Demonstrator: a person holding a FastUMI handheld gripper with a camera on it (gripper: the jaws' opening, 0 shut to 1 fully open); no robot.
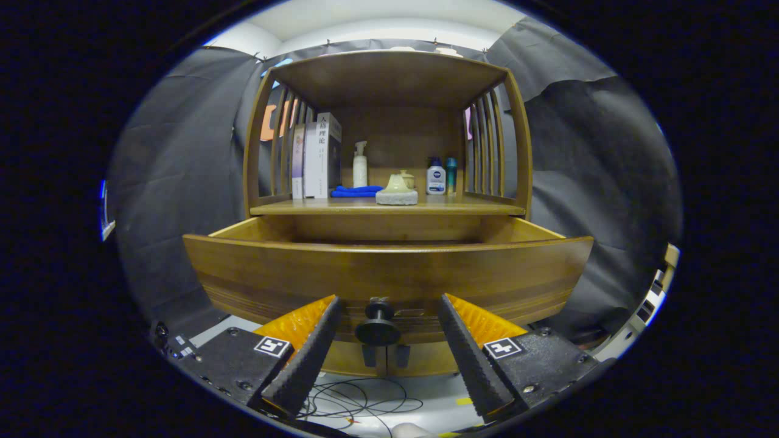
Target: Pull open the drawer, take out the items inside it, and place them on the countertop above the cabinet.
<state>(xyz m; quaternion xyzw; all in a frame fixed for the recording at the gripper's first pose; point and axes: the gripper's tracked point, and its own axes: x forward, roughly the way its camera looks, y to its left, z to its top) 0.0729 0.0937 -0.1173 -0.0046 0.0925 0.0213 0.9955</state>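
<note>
1. Gripper: two wedge-shaped fingers with finely ribbed inner pads, standing apart; ridged sloping backs
2. Black finger mounts with round screws; each carries a square black-and-white marker

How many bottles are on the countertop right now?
3: a white pump bottle beside the books, and a white-and-blue bottle touching a teal bottle at the right. Others may be hidden.

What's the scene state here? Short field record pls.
drawer: pulled open, contents hidden behind its front
knob: between the fingers, not touched
gripper: open, at the drawer front
countertop: holds books, blue cloth, pump bottle, two small bottles, pale object on a round base
floor: cables
</note>
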